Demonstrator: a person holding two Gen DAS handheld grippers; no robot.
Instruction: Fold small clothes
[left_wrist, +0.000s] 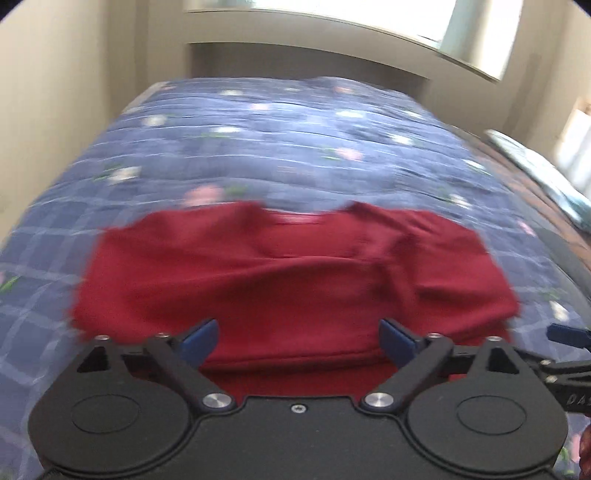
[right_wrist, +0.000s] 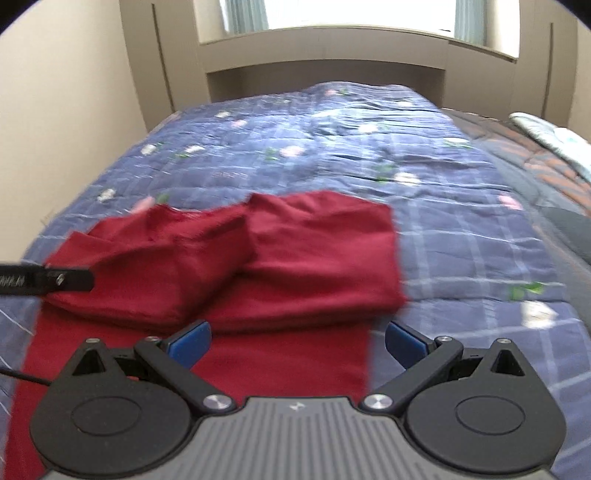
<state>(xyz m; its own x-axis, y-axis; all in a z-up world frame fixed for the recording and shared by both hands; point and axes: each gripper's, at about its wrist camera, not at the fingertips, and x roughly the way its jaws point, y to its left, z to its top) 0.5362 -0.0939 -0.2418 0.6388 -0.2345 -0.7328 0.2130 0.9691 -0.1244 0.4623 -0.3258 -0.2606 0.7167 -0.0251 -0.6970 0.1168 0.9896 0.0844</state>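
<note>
A dark red garment (left_wrist: 291, 280) lies on the blue checked bedspread (left_wrist: 258, 147), its far part folded back over the near part. It also shows in the right wrist view (right_wrist: 295, 266). My left gripper (left_wrist: 299, 341) is open and empty, just above the garment's near fold. My right gripper (right_wrist: 297, 341) is open and empty over the garment's near right edge. Part of the left gripper (right_wrist: 48, 280) shows at the left of the right wrist view. A blue fingertip of the right gripper (left_wrist: 569, 336) shows at the right edge of the left wrist view.
The bedspread (right_wrist: 461, 240) covers a bed against a beige wall (right_wrist: 55, 129) on the left. A headboard niche (right_wrist: 325, 81) and bright window are at the far end. A second quilt and a pale pillow (right_wrist: 546, 136) lie at the right.
</note>
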